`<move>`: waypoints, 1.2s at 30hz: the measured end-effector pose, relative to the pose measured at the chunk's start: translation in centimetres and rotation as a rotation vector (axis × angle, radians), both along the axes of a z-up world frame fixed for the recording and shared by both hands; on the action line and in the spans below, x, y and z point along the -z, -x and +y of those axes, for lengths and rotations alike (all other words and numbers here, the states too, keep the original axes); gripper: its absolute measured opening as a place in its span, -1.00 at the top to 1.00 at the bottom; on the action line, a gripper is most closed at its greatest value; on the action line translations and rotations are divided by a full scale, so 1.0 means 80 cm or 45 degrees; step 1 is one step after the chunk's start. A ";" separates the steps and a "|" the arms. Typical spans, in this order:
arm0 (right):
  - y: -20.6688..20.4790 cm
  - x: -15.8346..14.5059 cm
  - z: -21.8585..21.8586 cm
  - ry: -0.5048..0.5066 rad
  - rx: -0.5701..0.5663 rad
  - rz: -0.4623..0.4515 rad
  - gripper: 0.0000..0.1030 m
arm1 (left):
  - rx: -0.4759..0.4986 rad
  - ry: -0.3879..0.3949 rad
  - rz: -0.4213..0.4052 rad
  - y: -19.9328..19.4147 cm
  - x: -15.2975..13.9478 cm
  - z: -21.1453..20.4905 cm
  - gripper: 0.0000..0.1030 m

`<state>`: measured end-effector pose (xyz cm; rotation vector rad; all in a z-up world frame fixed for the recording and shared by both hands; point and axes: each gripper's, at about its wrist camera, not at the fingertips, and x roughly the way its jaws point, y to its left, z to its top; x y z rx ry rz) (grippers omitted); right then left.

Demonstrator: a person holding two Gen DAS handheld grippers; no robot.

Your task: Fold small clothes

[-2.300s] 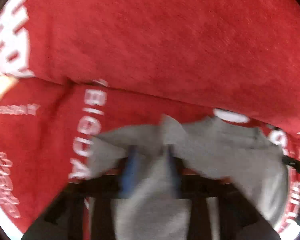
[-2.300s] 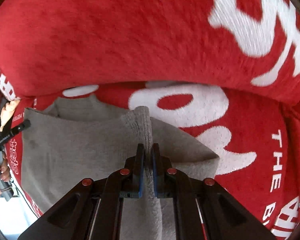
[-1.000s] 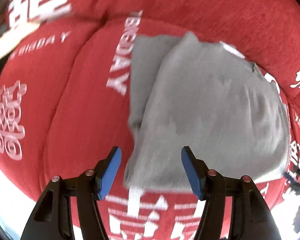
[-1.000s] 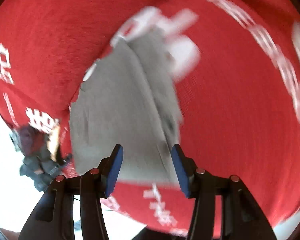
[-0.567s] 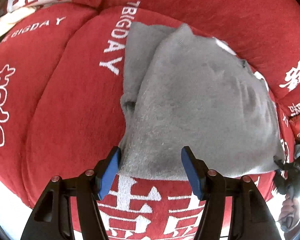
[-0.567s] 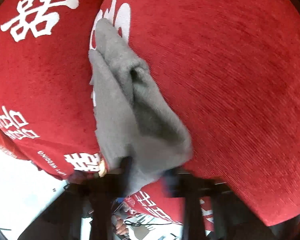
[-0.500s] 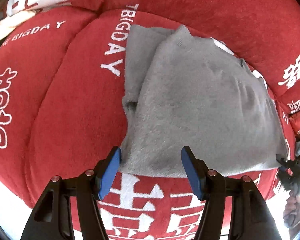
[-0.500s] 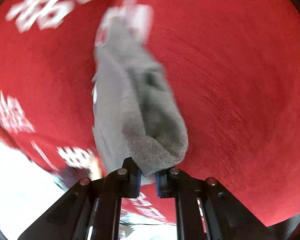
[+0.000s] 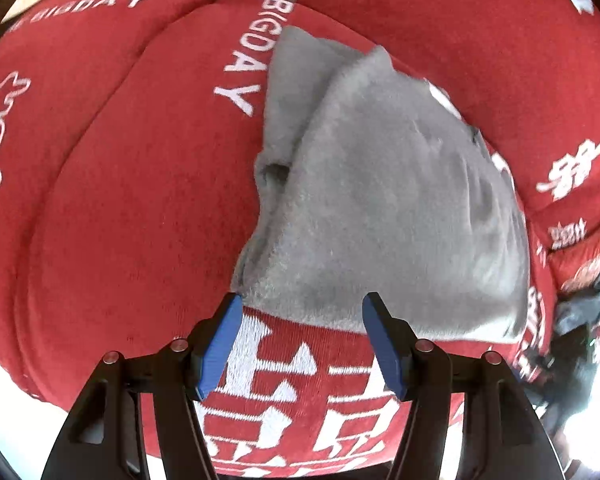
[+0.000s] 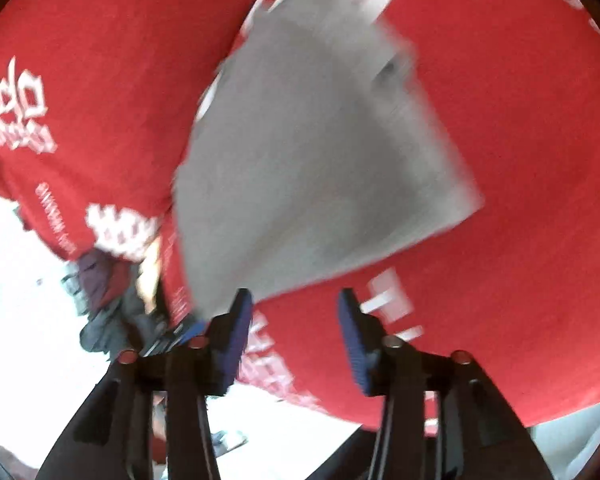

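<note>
Red plush cover [image 9: 132, 184] with white woven lettering; in the left wrist view "BIGDAY" reads clearly, running down the cushion just left of the garment, and the same letters show again, reversed, along the upper left seam. Large white Chinese characters sit below the garment and at the far right; too distorted to read. The right wrist view is motion-blurred, lettering there illegible apart from block strokes near the fingers. Grey knit garment [image 9: 384, 200] lies folded flat on the red cushion, layers stacked, a narrower under-layer showing along its left side with a small opening in the fold. In the left view its long axis runs from upper left down toward lower right, near edge just beyond the fingertips. Left gripper [image 9: 302, 320] stands open and empty, blue pads apart, left tip just touching the garment's corner edge or just above it; cannot tell which. Right gripper [image 10: 296, 312] has jaws opening, nothing between them; garment [image 10: 316, 148] lies ahead. Only the right view shows pale floor and the person's dark clothing at lower left.
</note>
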<state>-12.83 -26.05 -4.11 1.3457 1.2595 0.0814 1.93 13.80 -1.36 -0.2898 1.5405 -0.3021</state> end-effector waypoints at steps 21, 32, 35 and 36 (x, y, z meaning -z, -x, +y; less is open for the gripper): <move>-0.126 0.059 0.230 -0.080 -0.264 0.037 0.84 | 0.109 -0.044 -0.059 0.013 0.010 0.024 0.77; -0.116 0.037 0.244 0.007 -0.432 0.000 0.66 | 0.092 -0.203 -0.087 0.029 -0.008 0.021 -0.01; -0.110 0.016 0.238 0.053 -0.472 -0.051 -0.41 | 0.068 -0.258 -0.145 0.035 -0.025 0.021 -0.81; -0.108 0.009 0.234 0.056 -0.476 -0.070 -0.44 | 0.069 -0.260 -0.143 0.035 -0.027 0.019 -0.81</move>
